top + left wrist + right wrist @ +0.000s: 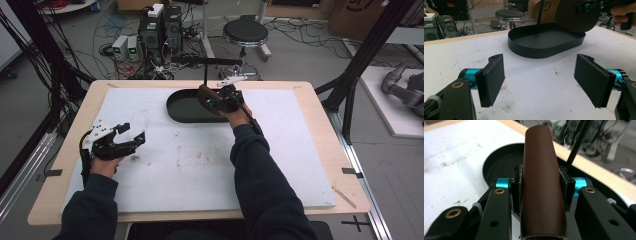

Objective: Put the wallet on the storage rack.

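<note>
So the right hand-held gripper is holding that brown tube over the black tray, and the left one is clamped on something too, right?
Not quite. The right hand-held gripper does hold the brown tube over the black tray, but the left hand-held gripper is open and empty, as the left gripper view shows.

A robotics lab or workshop. Behind the wooden counter (320, 150), at the top of the frame, computer towers (161, 27) and power supplies (125, 47) stand on a grey floor amid tangled cables (110, 30), beside a black stool (245, 32). Black rig struts (362, 55) flank the counter.
</note>
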A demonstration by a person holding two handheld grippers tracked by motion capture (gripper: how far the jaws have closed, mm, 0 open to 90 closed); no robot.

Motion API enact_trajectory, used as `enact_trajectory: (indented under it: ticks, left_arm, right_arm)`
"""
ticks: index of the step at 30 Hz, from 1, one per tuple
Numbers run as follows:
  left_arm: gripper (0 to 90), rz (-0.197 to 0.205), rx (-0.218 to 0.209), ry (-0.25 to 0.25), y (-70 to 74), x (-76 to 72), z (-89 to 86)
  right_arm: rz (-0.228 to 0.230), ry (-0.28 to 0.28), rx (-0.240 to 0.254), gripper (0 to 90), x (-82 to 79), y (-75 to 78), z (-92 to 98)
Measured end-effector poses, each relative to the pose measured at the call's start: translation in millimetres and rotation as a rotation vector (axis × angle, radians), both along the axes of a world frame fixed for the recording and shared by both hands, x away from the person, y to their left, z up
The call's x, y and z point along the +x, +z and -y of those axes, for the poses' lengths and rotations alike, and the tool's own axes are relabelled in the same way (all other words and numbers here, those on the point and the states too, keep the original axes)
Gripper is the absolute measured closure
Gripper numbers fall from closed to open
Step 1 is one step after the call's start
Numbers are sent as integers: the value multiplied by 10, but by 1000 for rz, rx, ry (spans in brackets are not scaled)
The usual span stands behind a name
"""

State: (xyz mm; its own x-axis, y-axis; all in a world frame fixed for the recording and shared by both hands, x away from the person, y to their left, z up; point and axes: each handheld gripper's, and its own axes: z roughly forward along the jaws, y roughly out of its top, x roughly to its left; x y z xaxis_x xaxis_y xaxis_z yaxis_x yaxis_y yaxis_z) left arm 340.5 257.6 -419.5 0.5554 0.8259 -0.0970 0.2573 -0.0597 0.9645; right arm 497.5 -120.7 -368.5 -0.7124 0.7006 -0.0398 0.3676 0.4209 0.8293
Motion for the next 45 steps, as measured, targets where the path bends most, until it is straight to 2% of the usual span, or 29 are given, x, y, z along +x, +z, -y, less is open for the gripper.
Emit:
enact_trajectory:
  ticks: [3, 14, 18, 21, 24, 27, 29, 33, 40, 42, 44, 45]
  left_arm:
    - [244, 2, -1, 0, -2, 1, -7]
    - [245, 0, -3, -1, -3, 1, -8]
    - [245, -2, -4, -4, -5, 2, -5]
    - [245, -1, 0, -2, -6, 3, -15]
    - [245, -3, -3, 0, -8, 1, -16]
    - [245, -2, 1, -2, -8, 0, -15]
    - [245, -4, 1, -2, -8, 0, -12]
    - [245, -3, 1, 0, -7, 0, -14]
    - [245, -1, -7, -2, -5, -2, -13]
    - [245, -1, -11, -2, -5, -1, -16]
    - [245, 0, -14, 1, -4, -1, -18]
    - [244, 0, -20, -1, -2, -2, -17]
  right_arm:
    - [12, -7, 11, 636, 78, -60, -74]
    - [-73, -42, 37, 635, 273, -332, -235]
    - [-116, -74, 90, 633, 337, -438, -216]
    - [-122, -83, 66, 615, 350, -471, -208]
    - [-93, -119, 54, 505, 350, -428, -155]
    - [-71, -138, 35, 453, 346, -363, -82]
    - [-57, -157, 8, 428, 330, -305, -22]
    - [-27, -171, 13, 424, 277, -216, 126]
    - [-9, -154, 1, 396, 93, -21, 438]
    - [31, -135, 9, 383, -24, 37, 550]
    - [25, -129, 20, 328, -107, 69, 651]
    - [0, -132, 17, 282, -146, 90, 705]
